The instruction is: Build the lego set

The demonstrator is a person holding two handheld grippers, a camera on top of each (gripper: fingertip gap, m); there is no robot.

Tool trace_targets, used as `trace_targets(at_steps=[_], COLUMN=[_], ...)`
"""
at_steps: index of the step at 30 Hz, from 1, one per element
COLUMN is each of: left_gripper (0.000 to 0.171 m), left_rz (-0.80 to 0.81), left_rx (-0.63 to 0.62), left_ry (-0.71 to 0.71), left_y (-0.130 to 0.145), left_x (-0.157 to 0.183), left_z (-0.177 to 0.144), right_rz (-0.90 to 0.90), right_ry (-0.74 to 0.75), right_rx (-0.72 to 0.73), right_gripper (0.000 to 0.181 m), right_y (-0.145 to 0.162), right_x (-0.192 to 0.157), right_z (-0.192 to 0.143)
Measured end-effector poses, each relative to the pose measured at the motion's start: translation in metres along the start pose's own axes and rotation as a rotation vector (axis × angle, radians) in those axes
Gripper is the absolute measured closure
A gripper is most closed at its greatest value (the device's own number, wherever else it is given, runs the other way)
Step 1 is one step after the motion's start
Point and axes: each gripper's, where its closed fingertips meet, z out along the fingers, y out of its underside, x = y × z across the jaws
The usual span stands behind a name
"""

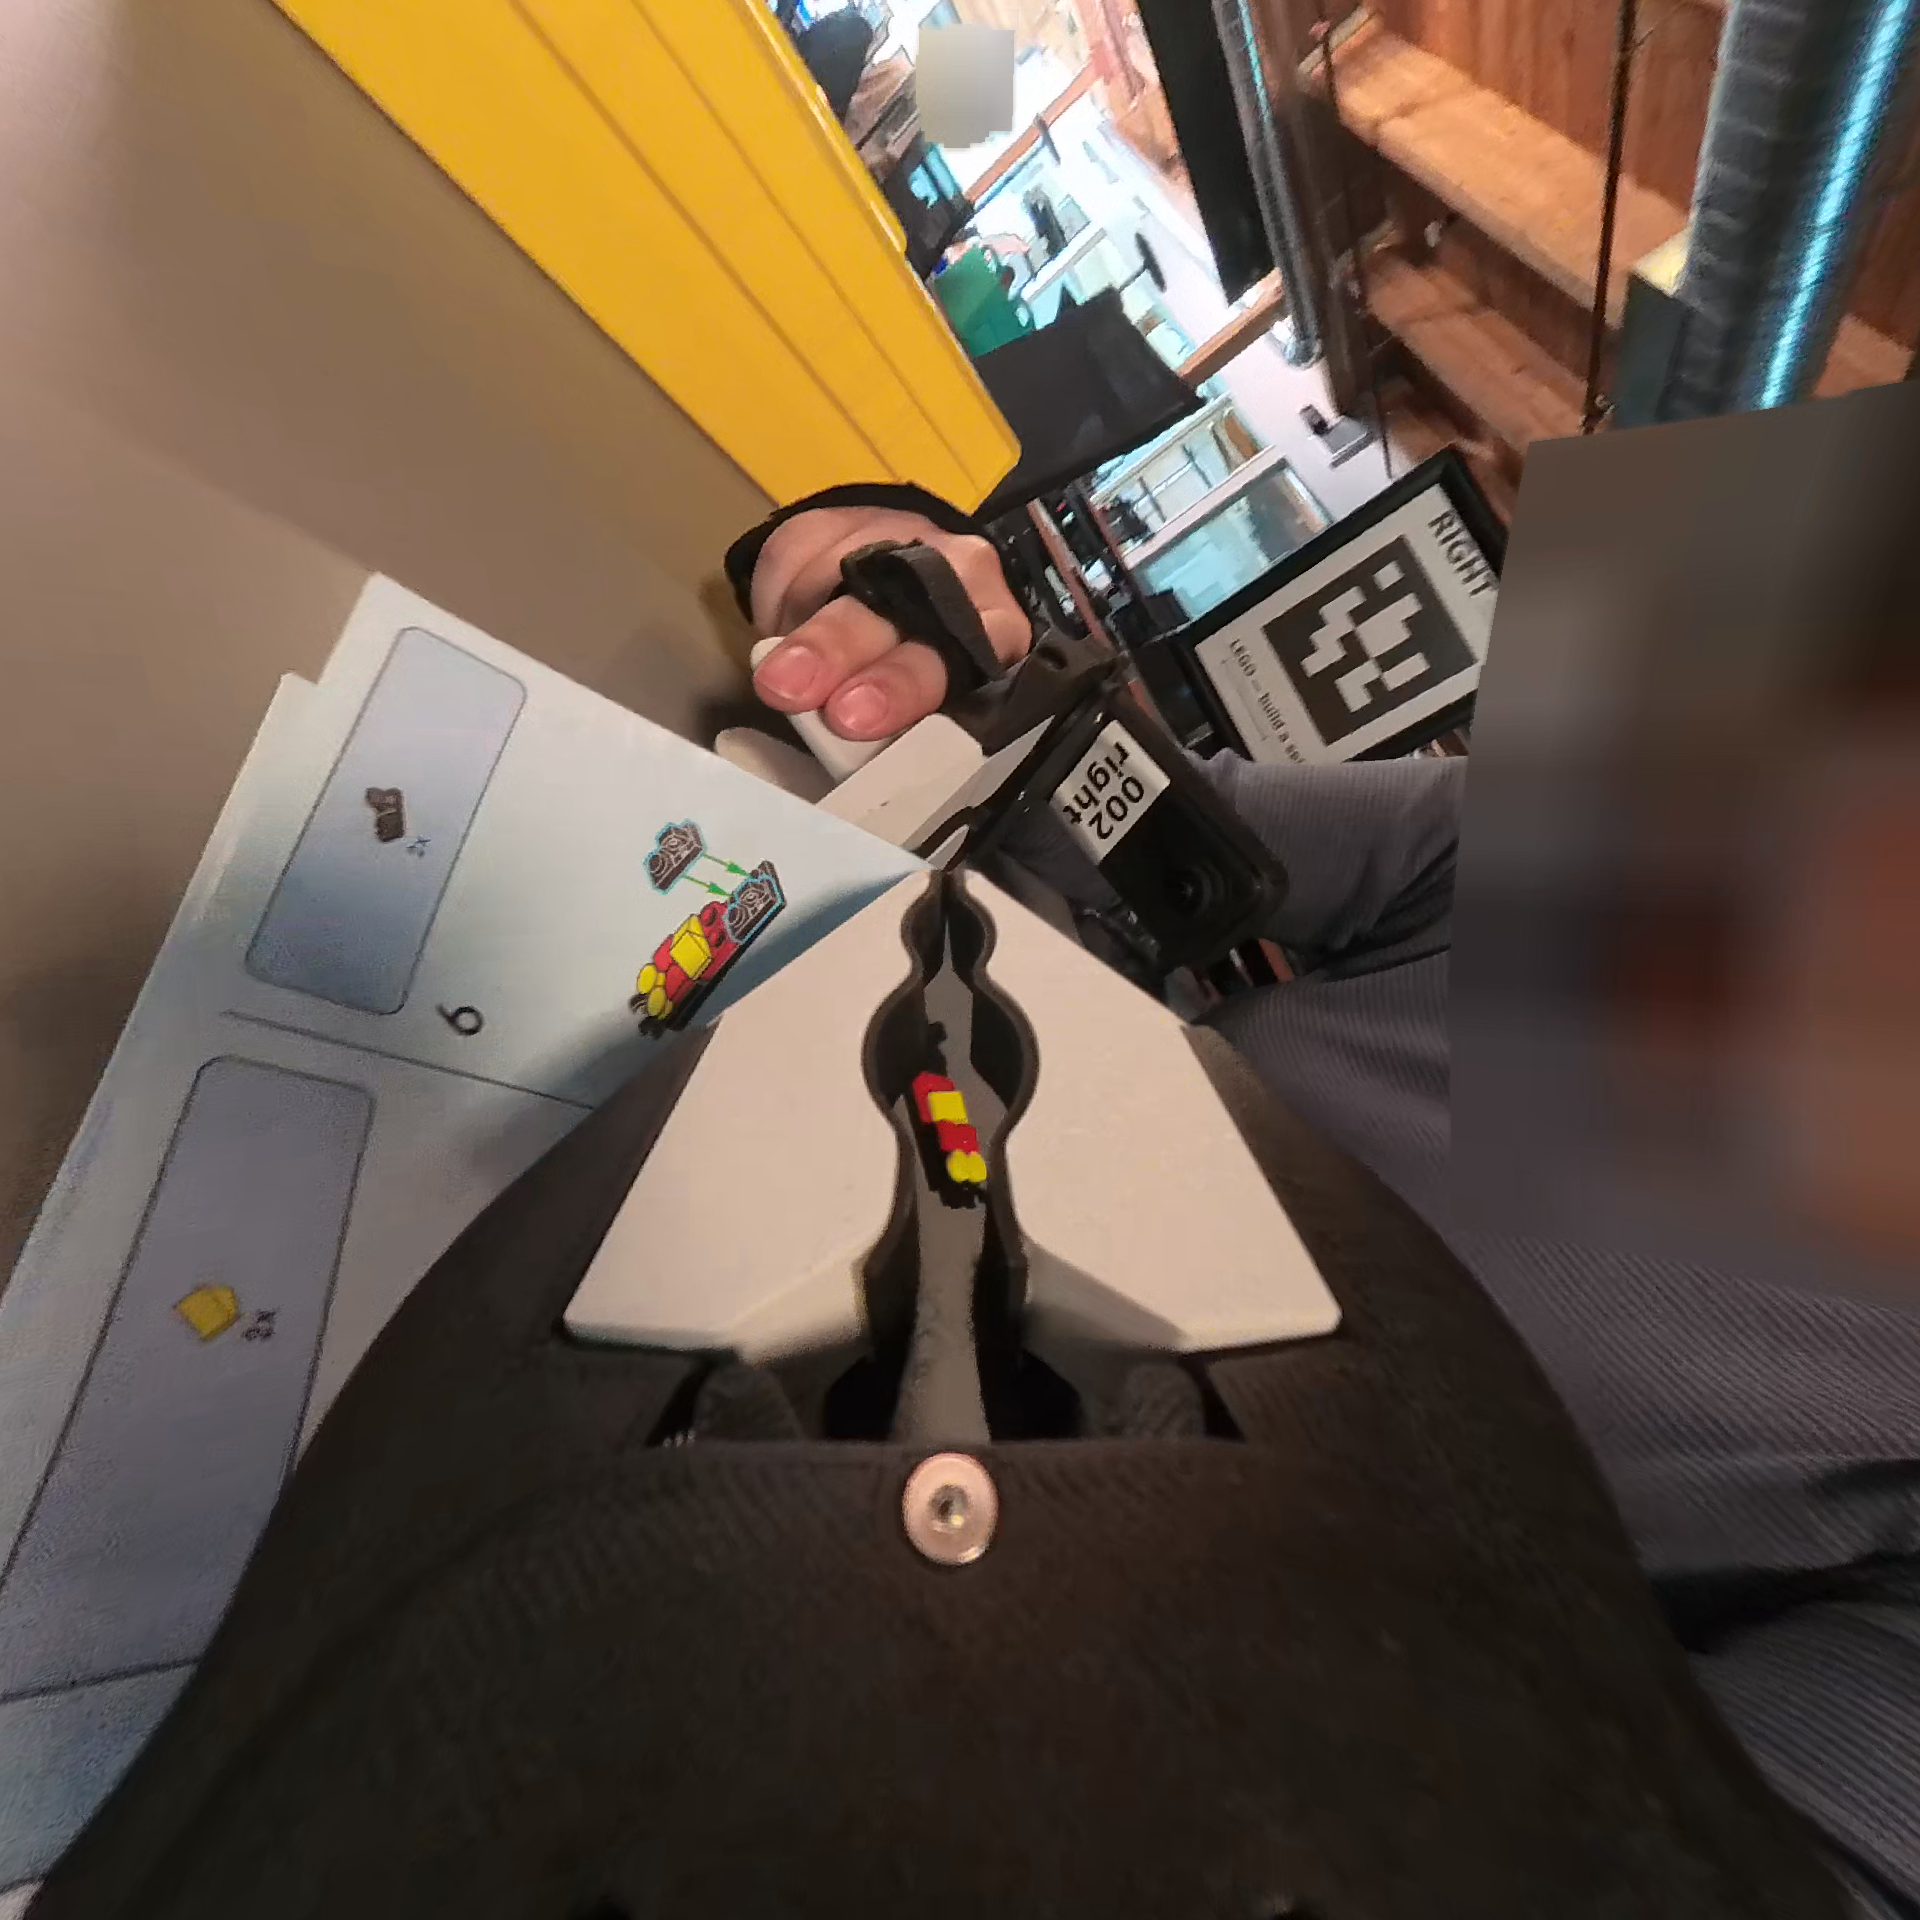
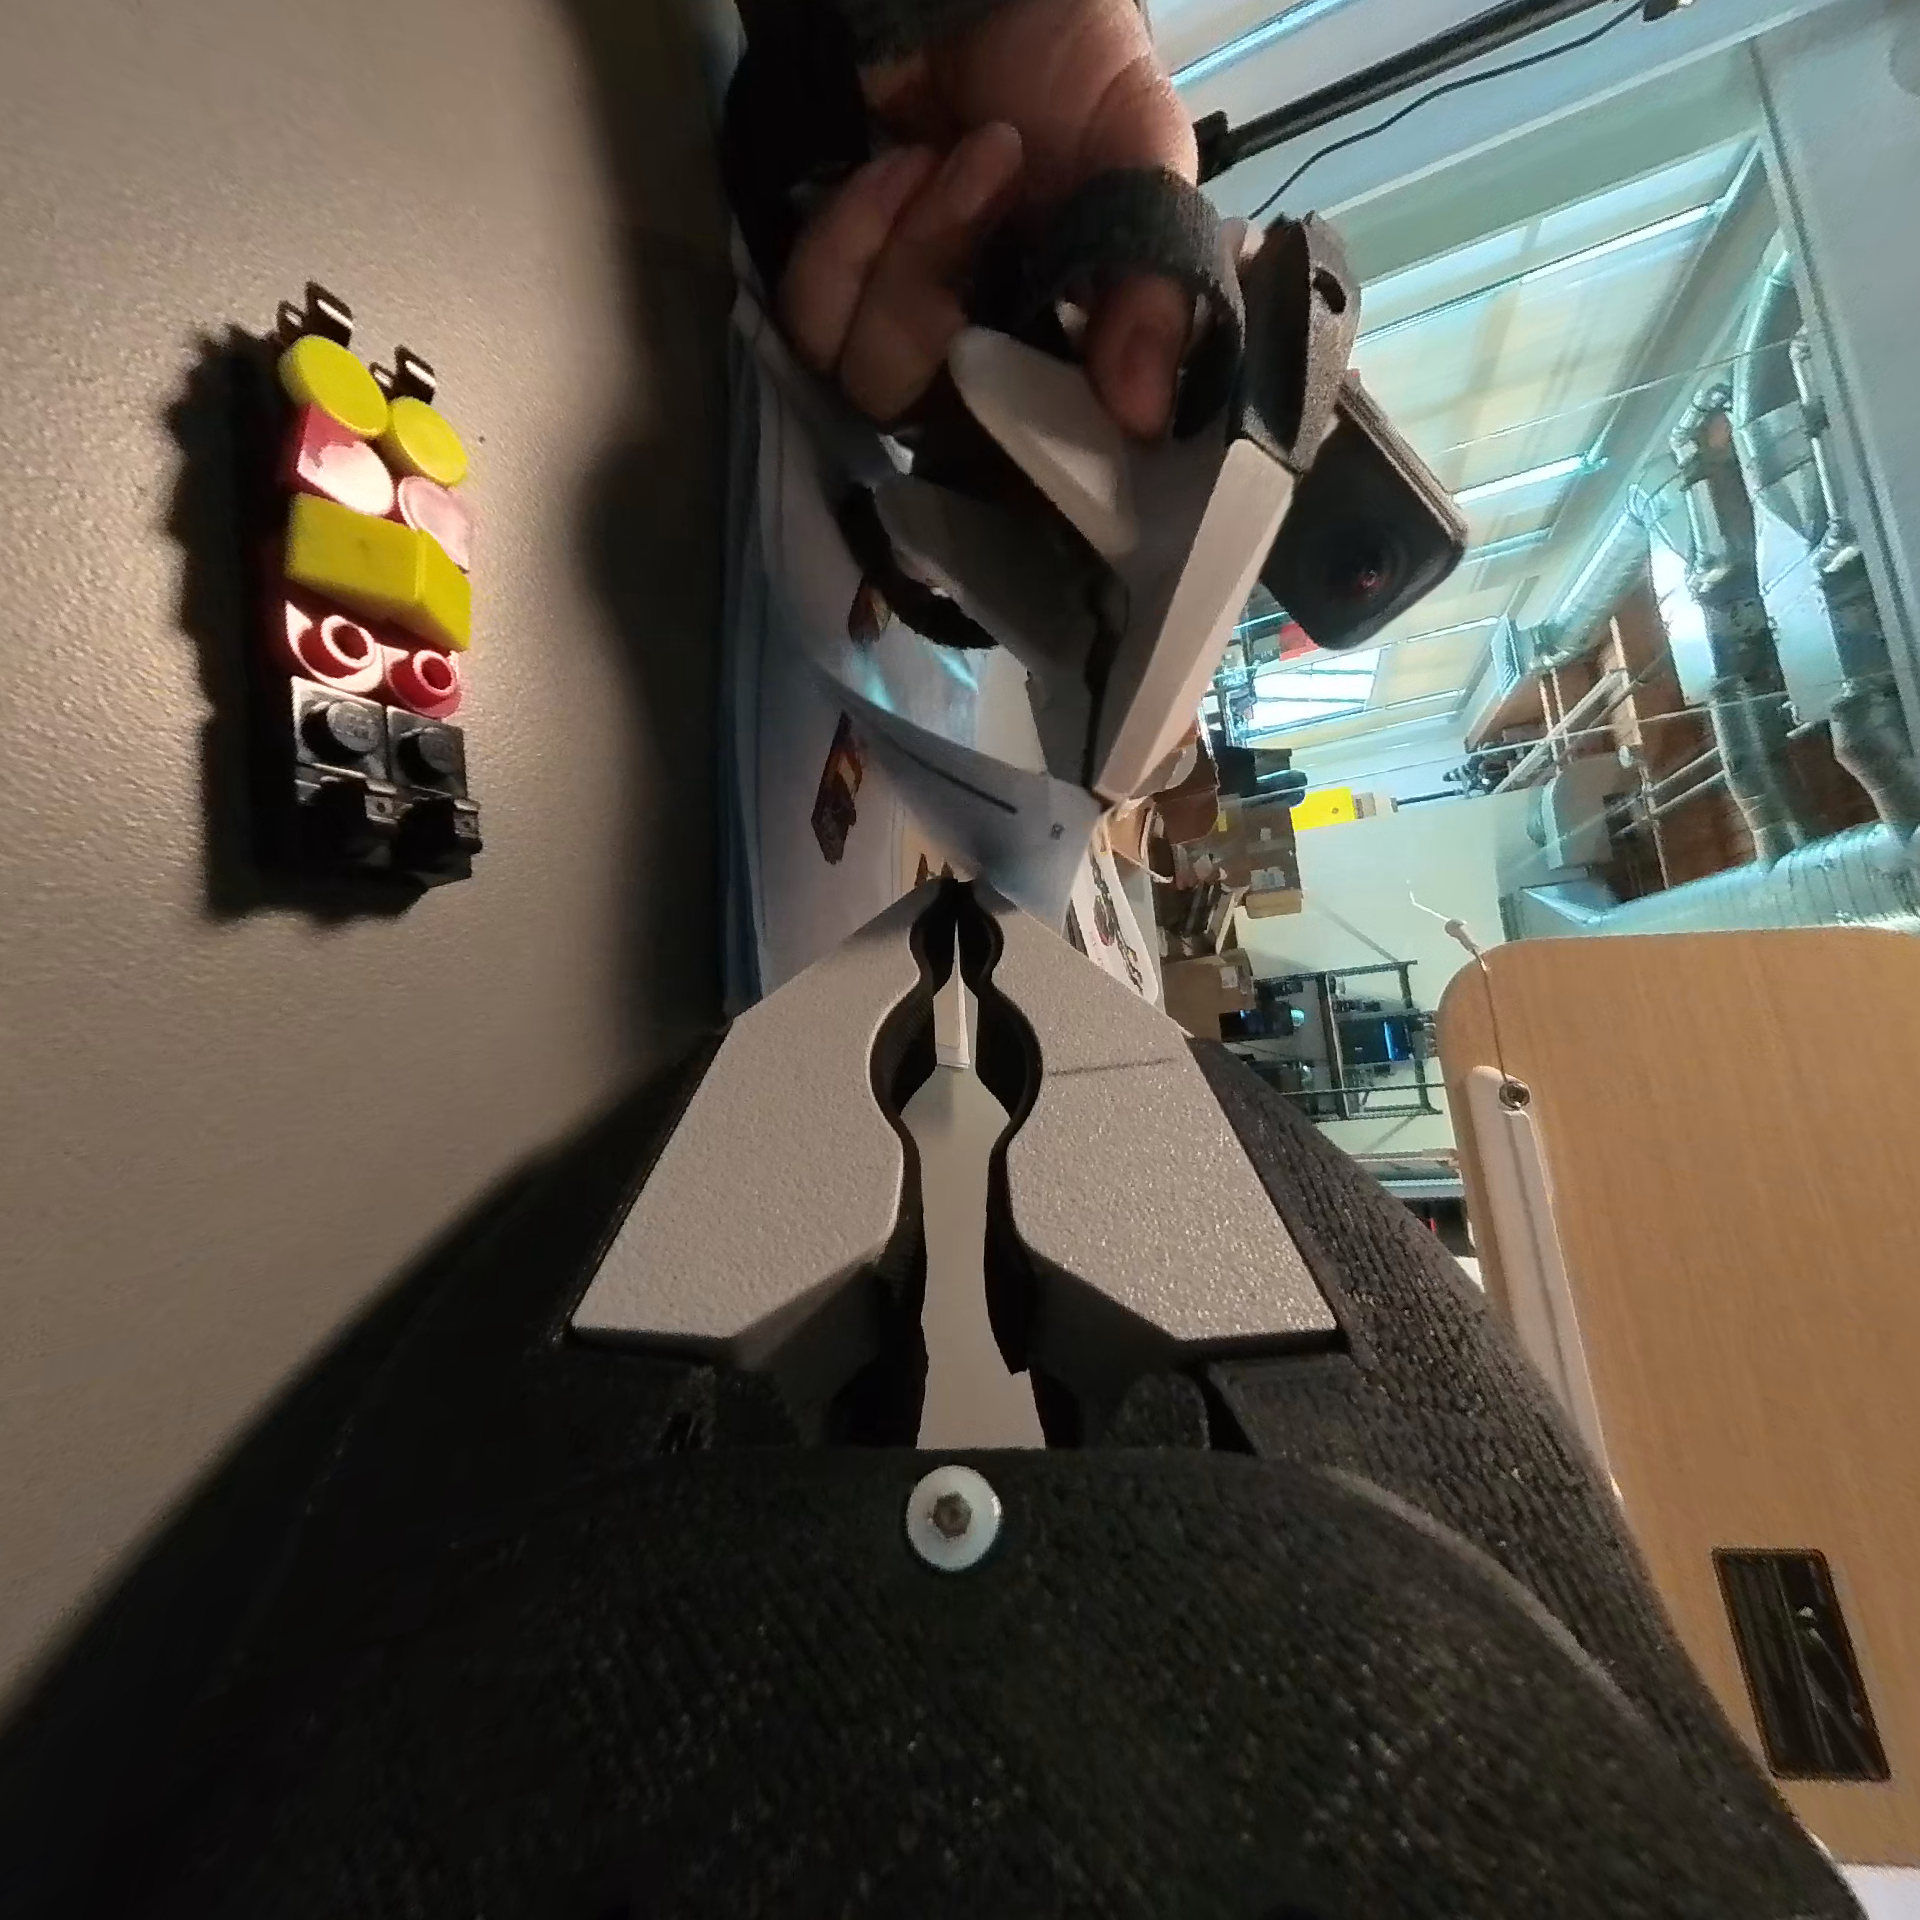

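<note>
Both grippers pinch the instruction booklet, not bricks. Left gripper fingers are together on a page edge; right gripper fingers are together on a page corner. Risk: pulling in opposite directions tears or creases the thin paper, or it slips free. The lego build lies untouched on the table, well apart.

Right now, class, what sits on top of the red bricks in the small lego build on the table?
On the lego build: two yellow round tiles and a yellow brick across the middle. Its underside is hidden against the table.
</note>
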Motion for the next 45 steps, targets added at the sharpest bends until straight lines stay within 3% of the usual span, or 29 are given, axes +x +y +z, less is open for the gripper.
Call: trace_targets(at_steps=[3,7,14,19,23,30,39,42,45], left_gripper=[0.17,0.153,0.135,0.123,0.135,0.152,0.171,0.168,0.156], left_rz=[0.0,0.103,0.729,0.966,1.052,1.271,1.461,1.448,1.33], left_rx=[0.015,0.088,0.325,0.165,0.043,-0.248,-0.323,-0.269,-0.173], left_ry=[-0.011,-0.041,-0.552,-0.84,-1.104,-1.323,-1.427,-1.451,-1.447], left_y=[-0.002,-0.011,-0.027,-0.003,0.009,0.028,0.024,0.019,0.013], left_x=[-0.001,0.002,0.015,0.008,-0.006,-0.029,-0.025,-0.021,-0.02], left_z=[0.0,-0.002,-0.016,0.0,-0.004,-0.002,-0.002,-0.004,-0.01], right_rz=[0.006,0.043,0.149,0.18,0.195,0.2,0.19,0.184,0.175], right_ry=[-0.002,-0.007,-0.018,-0.002,0.004,0.002,-0.002,-0.001,0.007], right_rx=[0.0,0.005,0.034,0.05,0.055,0.053,0.053,0.055,0.067], right_gripper=[0.181,0.181,0.181,0.181,0.181,0.181,0.181,0.181,0.181], right_y=[0.0,0.002,0.003,0.003,0.004,0.005,0.004,0.003,0.001], right_x=[0.0,0.0,0.002,0.007,0.008,0.008,0.007,0.007,0.008], right_z=[0.0,0.0,-0.003,-0.004,-0.004,-0.003,-0.003,-0.003,-0.004])
